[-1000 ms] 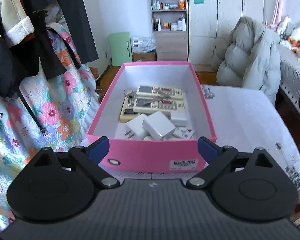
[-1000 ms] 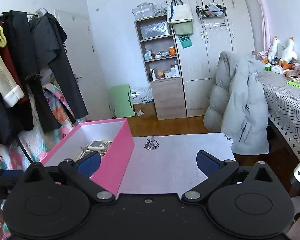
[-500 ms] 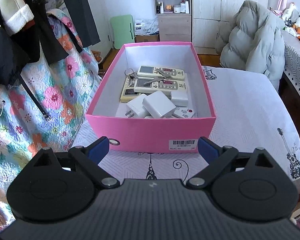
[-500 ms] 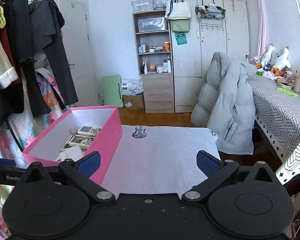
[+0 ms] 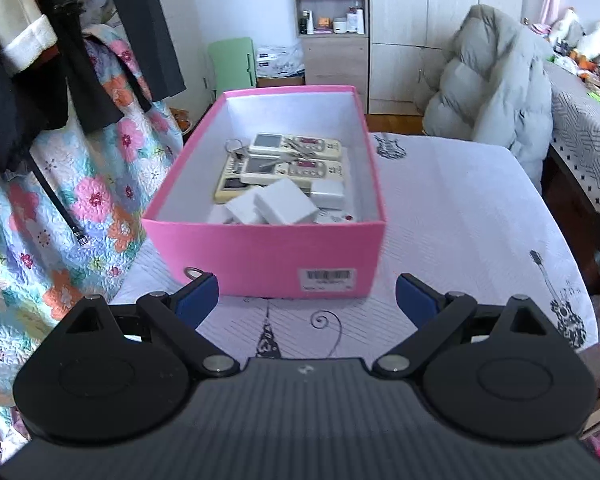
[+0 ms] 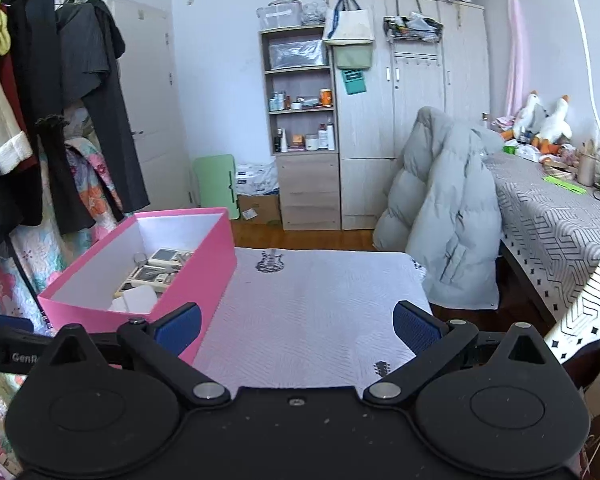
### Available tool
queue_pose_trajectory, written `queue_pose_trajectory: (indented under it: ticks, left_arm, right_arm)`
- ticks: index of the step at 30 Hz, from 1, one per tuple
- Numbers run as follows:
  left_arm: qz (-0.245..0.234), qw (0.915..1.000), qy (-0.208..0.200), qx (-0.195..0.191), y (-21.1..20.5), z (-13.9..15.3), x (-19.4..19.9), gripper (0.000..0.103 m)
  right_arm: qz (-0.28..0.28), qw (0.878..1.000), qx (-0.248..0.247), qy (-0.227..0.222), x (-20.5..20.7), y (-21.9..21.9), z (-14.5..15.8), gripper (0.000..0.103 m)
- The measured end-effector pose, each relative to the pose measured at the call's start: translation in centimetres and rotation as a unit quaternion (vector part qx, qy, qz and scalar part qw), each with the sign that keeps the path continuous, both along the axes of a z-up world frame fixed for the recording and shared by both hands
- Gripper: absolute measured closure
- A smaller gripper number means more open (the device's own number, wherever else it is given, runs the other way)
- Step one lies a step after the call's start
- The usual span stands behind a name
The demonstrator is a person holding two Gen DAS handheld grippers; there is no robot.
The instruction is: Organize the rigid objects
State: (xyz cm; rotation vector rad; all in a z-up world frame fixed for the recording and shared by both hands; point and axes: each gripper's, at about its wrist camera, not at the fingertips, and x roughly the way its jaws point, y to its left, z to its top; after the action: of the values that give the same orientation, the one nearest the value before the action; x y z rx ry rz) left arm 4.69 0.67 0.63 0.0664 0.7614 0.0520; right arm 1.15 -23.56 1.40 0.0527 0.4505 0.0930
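I am holding my left claw [image 5: 306,296] wide open and empty, just in front of the short wall of the pink box [image 5: 268,256], not touching it. My right claw [image 6: 298,326] is also wide open and is gripping nothing; it is hanging over the bare white cloth of the surface [image 6: 320,320], with the box just at its left.

Everything rigid is lying inside the box: two remotes [image 5: 294,158] side by side, keys [image 5: 240,150] on them, and white chargers [image 5: 284,204] piled near the front wall. No loose item is showing on the cloth, so I judge the sorting is nearly finished.

The box is looking like thin cardboard, light but a little flexible, so I think it is better to pinch a wall near a corner. The chargers are hard and smooth; I would grip them across the flat sides.
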Motion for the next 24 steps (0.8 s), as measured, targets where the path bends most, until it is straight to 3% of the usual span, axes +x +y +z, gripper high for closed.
queue_pose_trajectory:
  ticks: [13, 18, 24]
  left_arm:
    - [-0.005, 0.9999, -0.001, 0.012, -0.6, -0.6, -0.3, 0.007]
    - [0.002, 0.9995, -0.025, 0.017, -0.4, -0.5, -0.7, 0.007]
    - [-0.003, 0.9996, -0.024, 0.017, -0.3, -0.8, -0.9, 0.007]
  right_arm:
    - [-0.007, 1.0, -0.009, 0.014, -0.2, -0.5, -0.4, 0.0]
    - [0.008, 1.0, -0.018, 0.002, -1.1, 0.2, 0.0, 0.0]
    - [0.021, 0.999, -0.037, -0.005, -1.6, 1.1, 0.0, 0.0]
